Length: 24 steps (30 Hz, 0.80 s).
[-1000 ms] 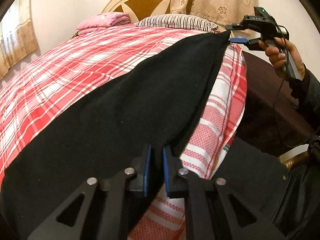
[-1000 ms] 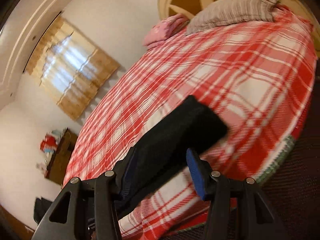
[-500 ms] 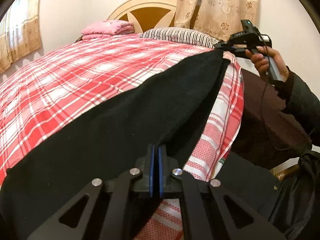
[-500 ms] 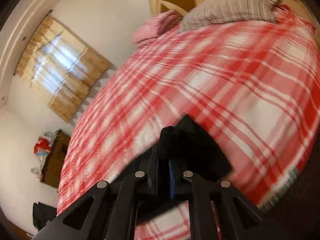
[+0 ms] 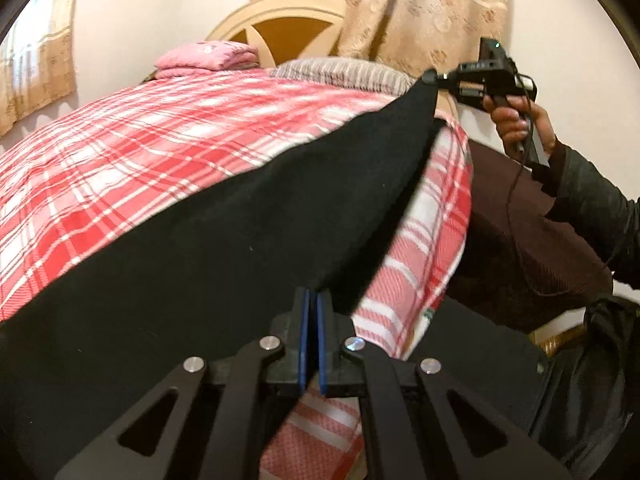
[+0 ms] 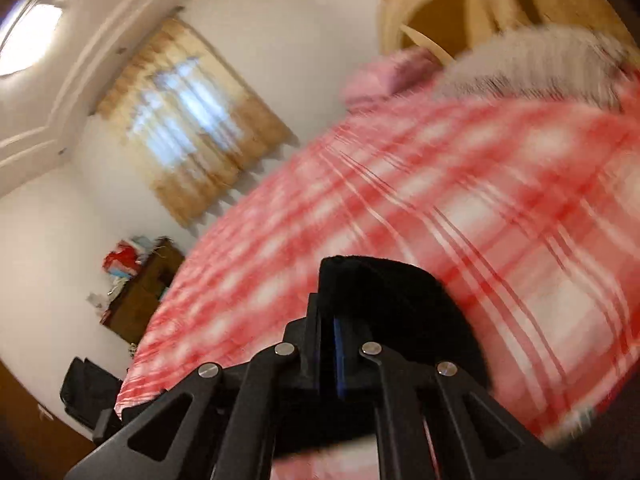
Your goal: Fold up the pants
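Left window: a curtained window [image 5: 38, 56] sits at the left edge of the left wrist view; the right wrist view shows it larger, with a wooden cabinet [image 6: 140, 292] below it that the other view lacks.
Bed: the red plaid bedspread [image 5: 140, 168] fills both views, blurred in the right one.
Pants: the black pants [image 5: 224, 248] lie across the bedspread near its edge, stretched taut between the two grippers – only the left wrist view shows the whole span.
Left gripper: the left gripper [image 5: 313, 308] is clamped on the near end of the pants, blue pads pressed together over the cloth.
Right gripper: the right gripper [image 6: 330, 316] pinches the far corner of the pants; a second ago its jaws stood wide around the cloth.
Change: the far corner sits higher against the striped pillow [image 5: 344, 74] than before.
Right hand: the right hand [image 5: 520, 120] grips the handle – wrist bent, dark sleeve [image 5: 592, 196] trailing to the right edge.
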{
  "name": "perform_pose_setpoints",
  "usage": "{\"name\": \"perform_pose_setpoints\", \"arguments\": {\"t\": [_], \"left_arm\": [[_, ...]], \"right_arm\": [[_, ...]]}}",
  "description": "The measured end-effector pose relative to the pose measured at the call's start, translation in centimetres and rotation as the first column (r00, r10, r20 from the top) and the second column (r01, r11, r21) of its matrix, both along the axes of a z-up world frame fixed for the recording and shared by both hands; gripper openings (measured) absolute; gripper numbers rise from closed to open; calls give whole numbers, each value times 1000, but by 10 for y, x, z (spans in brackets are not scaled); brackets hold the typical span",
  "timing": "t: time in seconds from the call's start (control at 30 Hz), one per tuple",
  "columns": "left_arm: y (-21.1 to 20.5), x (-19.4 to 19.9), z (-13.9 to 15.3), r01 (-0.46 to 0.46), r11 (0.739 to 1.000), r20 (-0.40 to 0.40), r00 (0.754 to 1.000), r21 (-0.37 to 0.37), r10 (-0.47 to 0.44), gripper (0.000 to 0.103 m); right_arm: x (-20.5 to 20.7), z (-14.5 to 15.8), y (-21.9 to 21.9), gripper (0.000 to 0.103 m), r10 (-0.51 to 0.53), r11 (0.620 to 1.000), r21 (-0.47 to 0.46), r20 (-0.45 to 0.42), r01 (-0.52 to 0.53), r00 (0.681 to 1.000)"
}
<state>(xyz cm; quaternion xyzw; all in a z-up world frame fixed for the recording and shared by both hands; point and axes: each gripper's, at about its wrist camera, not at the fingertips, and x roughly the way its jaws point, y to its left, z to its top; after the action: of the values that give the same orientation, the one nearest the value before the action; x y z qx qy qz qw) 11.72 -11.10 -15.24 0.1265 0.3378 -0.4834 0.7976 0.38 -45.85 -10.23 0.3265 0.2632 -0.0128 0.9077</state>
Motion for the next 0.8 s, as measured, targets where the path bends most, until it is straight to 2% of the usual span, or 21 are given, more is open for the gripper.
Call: {"name": "perform_pose_setpoints", "arguments": {"t": [0.1,0.2,0.3,0.33,0.37,0.5,0.57,0.7,0.73,0.77,0.8], "left_arm": [[-2,-3,-3,25,999,-2,1000,34,-25,4],[-2,-2,-4,31,998,-7,1000,53,-30,4],[-6,-3,-5,26,998,-2,1000,65,-26,4],[-6,-3,-6,26,997,-1,1000,66,-26,4],[-8,-4,-6,24,997,2,1000,70,-24,4],[-9,-4,-10,18,997,2,1000,76,-18,4],[-6,-3,-10,14,998,-4,1000,67,-14,4],[-4,-3,-10,10,998,-7,1000,58,-10,4],[-4,-3,-11,10,998,-9,1000,55,-9,4],[-3,-3,-11,9,999,-12,1000,52,-8,4],[-3,-2,-11,8,999,-13,1000,49,-7,4]], "right_arm": [[-19,-27,-11,5,-11,998,54,-57,14,998],[-29,-33,-16,9,-20,998,57,-75,24,997],[-37,-19,-22,37,-109,994,-32,-61,107,992],[-40,-13,-27,50,-136,990,-37,-31,135,990],[-40,-8,-32,53,-152,988,-29,-11,151,988],[-19,6,-40,53,-126,992,-28,4,126,992],[4,9,-44,53,-96,995,-18,-36,95,995],[50,-5,-47,52,0,998,65,-136,9,991],[61,-12,-47,42,15,997,81,-172,-1,985],[69,-16,-45,20,28,996,87,-190,-12,981],[75,-18,-43,9,43,997,77,-201,-27,979]]}}
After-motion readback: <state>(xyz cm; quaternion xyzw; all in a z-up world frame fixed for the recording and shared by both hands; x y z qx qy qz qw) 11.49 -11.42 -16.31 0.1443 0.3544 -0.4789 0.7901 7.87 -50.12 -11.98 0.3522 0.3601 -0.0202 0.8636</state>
